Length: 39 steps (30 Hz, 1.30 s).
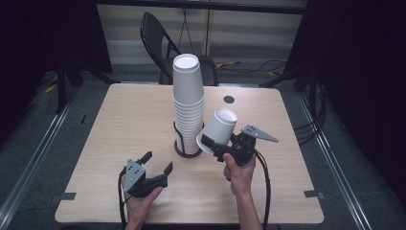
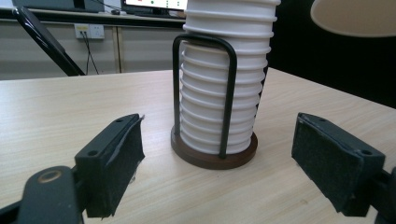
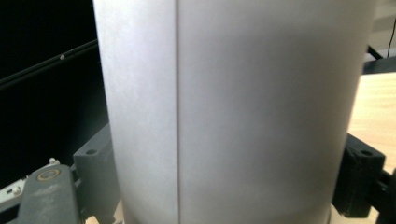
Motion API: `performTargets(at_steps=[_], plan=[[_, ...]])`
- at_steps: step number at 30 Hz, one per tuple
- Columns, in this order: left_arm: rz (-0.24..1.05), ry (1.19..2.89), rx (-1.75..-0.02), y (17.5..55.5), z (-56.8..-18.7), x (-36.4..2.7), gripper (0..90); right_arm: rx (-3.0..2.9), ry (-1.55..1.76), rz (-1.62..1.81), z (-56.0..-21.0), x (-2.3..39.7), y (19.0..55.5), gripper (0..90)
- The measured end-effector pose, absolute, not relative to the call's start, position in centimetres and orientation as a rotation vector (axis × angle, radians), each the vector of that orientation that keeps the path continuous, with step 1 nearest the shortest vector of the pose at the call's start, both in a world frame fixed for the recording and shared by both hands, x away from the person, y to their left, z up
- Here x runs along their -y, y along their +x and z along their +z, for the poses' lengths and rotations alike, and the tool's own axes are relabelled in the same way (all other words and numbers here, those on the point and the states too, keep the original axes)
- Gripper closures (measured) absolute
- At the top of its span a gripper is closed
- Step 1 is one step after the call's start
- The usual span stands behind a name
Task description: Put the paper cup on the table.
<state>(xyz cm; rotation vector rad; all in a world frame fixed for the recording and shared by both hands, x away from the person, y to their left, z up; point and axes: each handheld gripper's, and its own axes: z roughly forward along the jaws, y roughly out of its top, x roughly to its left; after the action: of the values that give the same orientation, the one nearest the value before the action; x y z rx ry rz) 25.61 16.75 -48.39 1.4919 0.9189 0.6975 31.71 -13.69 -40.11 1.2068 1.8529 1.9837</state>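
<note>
A tall stack of white paper cups [image 1: 188,103] stands upside down in a black wire holder on a round brown base [image 1: 184,151] at the table's middle. My right gripper [image 1: 214,145] is shut on a single white cup [image 1: 218,129], held tilted just right of the stack; the cup's wall [image 3: 233,112] spans that gripper's view between its two pads. My left gripper [image 1: 158,164] rests open near the front left of the stack, with nothing between its pads [image 2: 121,154]. Ahead of it stand the stack [image 2: 224,93] and its base [image 2: 212,156].
The wooden table [image 1: 129,120] has a small dark round grommet [image 1: 229,99] behind the stack. A black folding chair [image 1: 160,38] stands beyond the far edge. Tape marks [image 1: 311,193] sit at the front corners.
</note>
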Motion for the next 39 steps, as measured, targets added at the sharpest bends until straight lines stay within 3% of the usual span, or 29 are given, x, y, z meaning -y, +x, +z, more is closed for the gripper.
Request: performTargets(at_steps=[5, 7, 10, 27, 39], plan=[[0.672, 1.496, -0.897, 25.4, -48.4, -16.4, 17.0, -1.877, 1.215, 1.983, -41.1, 13.3, 31.2, 15.6], [0.659, 1.498, -0.884, 25.3, -48.6, -16.2, 25.2, -1.882, 1.226, 1.992, -41.6, 13.2, 31.0, 15.6], [0.646, 1.497, -0.888, 25.4, -48.7, -15.9, 21.3, -1.898, 1.241, 1.993, -42.3, 13.0, 30.5, 15.6], [0.644, 1.499, -0.836, 25.3, -48.6, -14.9, 23.5, -1.891, 1.382, 2.18, -45.1, 11.9, 29.5, 15.8], [0.628, 1.502, -0.787, 25.3, -48.6, -14.1, 34.8, -1.851, 1.495, 2.356, -46.3, 11.2, 29.1, 15.9]])
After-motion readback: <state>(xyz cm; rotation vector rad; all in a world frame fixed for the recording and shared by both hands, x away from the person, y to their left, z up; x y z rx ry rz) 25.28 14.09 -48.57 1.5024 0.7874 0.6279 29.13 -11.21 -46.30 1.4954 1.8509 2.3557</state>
